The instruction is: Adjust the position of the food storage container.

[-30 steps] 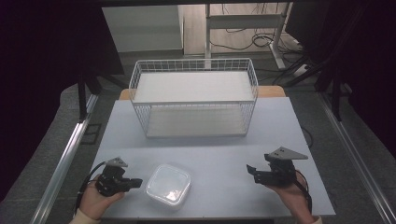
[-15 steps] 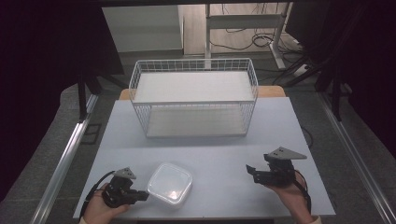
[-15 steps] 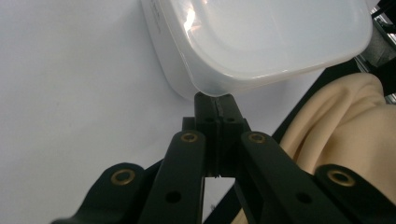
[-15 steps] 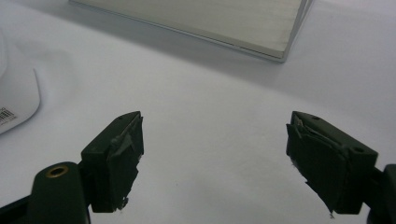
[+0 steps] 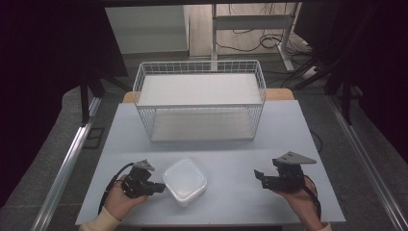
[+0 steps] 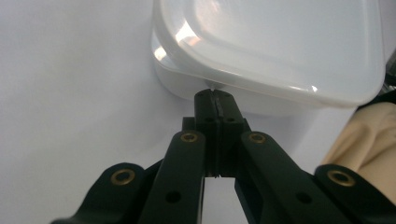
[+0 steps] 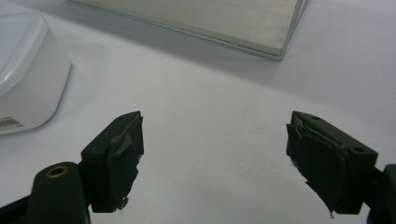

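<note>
- Plainly, the main risk is the box (image 5: 184, 181) sliding away: the left gripper (image 5: 153, 186) meets it with its tips together at the lid's edge, so a push there could shove the light box across the table (image 5: 240, 144) instead of shifting the lid (image 6: 280, 42).
- If the tips ride under the lid's lip, the lid could pop off askew or the box could tip, since nothing braces its far side.
- The right gripper (image 5: 263, 179) is well apart from the box, too far to steady it.
- Left gripper: jaws fully closed, pads pressed to each other with nothing between them; in the left gripper view the tips (image 6: 215, 100) sit at the box wall just under the lid's rim, touching or nearly so.
- Right gripper: jaws wide apart, holding nothing, hovering low over bare table.
- The box sits near the table's front edge, just beside the left gripper, in front of the wire basket (image 5: 199, 103) and apart from it.
</note>
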Demonstrator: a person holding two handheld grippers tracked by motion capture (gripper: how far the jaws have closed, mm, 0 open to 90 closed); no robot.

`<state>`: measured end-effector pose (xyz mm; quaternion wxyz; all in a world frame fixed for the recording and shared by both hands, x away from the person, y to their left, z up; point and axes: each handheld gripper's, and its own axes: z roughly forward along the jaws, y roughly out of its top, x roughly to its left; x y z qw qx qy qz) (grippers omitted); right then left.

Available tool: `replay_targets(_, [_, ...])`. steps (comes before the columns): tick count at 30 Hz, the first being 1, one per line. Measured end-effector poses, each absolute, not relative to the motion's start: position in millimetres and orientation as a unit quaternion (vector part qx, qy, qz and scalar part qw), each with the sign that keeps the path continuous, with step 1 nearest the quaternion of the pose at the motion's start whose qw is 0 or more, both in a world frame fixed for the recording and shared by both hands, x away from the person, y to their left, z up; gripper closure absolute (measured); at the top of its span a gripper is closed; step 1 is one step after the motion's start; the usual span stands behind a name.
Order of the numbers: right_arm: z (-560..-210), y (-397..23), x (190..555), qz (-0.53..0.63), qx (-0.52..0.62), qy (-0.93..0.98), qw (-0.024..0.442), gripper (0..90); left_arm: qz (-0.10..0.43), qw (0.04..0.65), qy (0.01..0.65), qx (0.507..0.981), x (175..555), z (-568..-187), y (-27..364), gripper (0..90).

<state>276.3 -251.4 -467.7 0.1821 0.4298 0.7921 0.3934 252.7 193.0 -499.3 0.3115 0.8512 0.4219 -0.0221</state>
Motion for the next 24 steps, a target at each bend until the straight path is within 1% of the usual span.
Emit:
replay_targets(8, [-467,-253,276,0.394,0.432,0.791,0.182,18.4,-0.023,0.315,0.426,0.848,277,-499,182,90.0])
replay_targets(24, [-467,-253,277,0.394,0.431,0.791,0.181,18.5,-0.014,0.323,0.433,0.842,295,-499,172,89.9])
